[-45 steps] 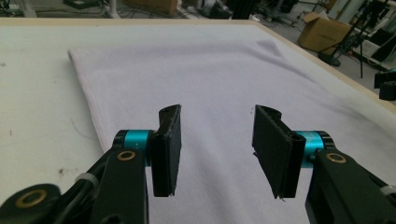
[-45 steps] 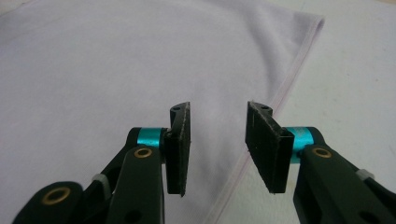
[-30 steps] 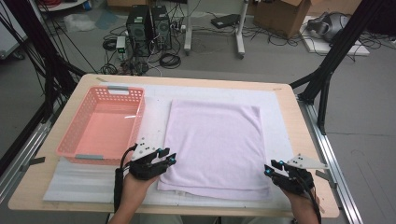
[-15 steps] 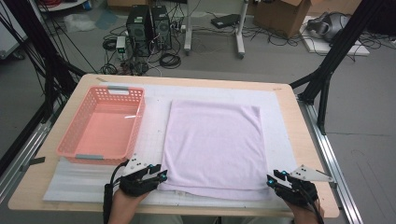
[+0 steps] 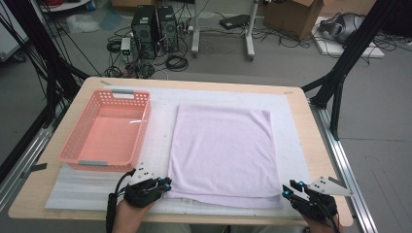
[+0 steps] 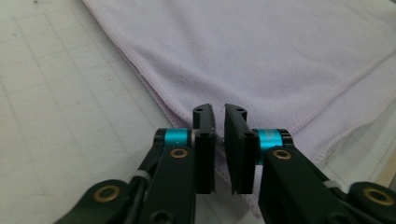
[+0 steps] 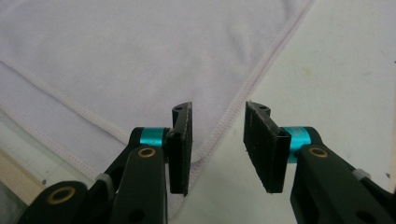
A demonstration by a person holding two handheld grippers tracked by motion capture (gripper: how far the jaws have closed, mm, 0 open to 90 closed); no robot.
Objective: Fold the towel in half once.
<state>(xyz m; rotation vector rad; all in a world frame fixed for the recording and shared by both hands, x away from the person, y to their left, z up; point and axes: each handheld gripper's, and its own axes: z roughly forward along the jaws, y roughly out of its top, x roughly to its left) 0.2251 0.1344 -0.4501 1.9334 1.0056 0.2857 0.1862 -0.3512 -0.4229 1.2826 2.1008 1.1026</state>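
Note:
A lilac towel lies folded flat on the white mat, with doubled hemmed layers at its near edge. My left gripper is at the towel's near left corner. In the left gripper view its jaws have just been closing and now stand almost together, pinching the towel's hemmed edge. My right gripper is at the near right corner. In the right gripper view it stands open, low over the hemmed corner of the towel, and its pads touch nothing.
A pink plastic basket, with nothing in it, sits left of the towel on the white gridded mat. The wooden table's edge runs close to the right of the towel. Black frame legs, computers and cables stand on the floor beyond.
Both hands have drawn back toward the near edge of the table. The left gripper's jaws have closed onto the towel's near left edge. The right jaws keep the same gap.

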